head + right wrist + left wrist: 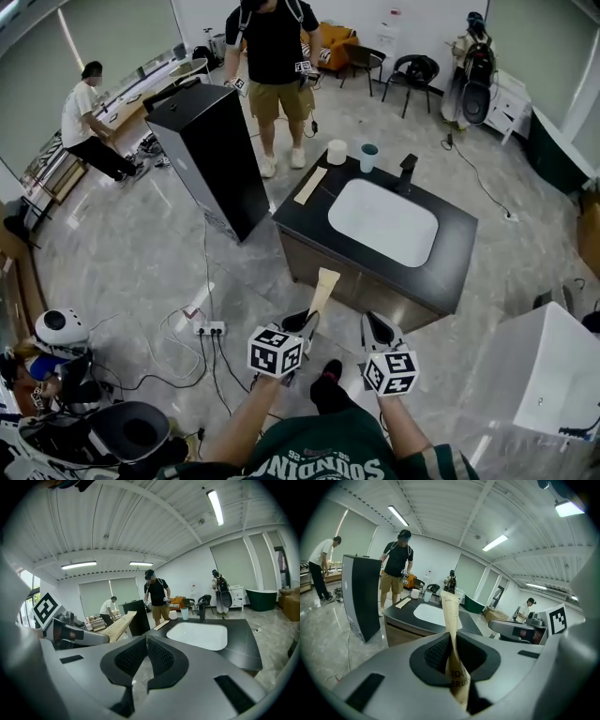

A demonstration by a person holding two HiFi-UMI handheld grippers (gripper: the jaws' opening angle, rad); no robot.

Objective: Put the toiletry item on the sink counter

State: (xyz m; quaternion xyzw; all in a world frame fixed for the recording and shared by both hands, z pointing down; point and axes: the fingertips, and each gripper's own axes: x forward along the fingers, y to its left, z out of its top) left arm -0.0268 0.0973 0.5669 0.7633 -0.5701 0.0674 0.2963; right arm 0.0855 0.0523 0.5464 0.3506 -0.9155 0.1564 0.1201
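Closest to us are our own forearms (242, 422), each ending in a gripper with a marker cube, held side by side short of the sink counter (448, 272). Our left gripper (307, 323) has its jaws clamped on a toothbrush packet (323, 286), a long, flat, beige paper sleeve. In the left gripper view the dark pads (436, 651) pinch the packet at its lower part, where a bit of print shows. The rest rises out between the jaws, slightly tilted, toward the counter.

From the head view we see its free end pointing at the counter's near edge. The whole packet hangs in the air on our side of the counter, touching only the jaws.

Our right gripper (375, 328), just beside the left one, has its jaws pressed together with nothing between them. Its own view shows the two ribbed pads (131, 656) meeting at their tips.

Set into the counter is a white basin (382, 222), with a black faucet (407, 172) at its far side. At the counter's far left corner stand a white container (337, 152) and a blue-grey cup (368, 157). A second flat beige packet (311, 186) lies along the counter's left edge. Beyond the counter stands a person in a black shirt (275, 47), and left of the counter stands a tall black cabinet (211, 155).
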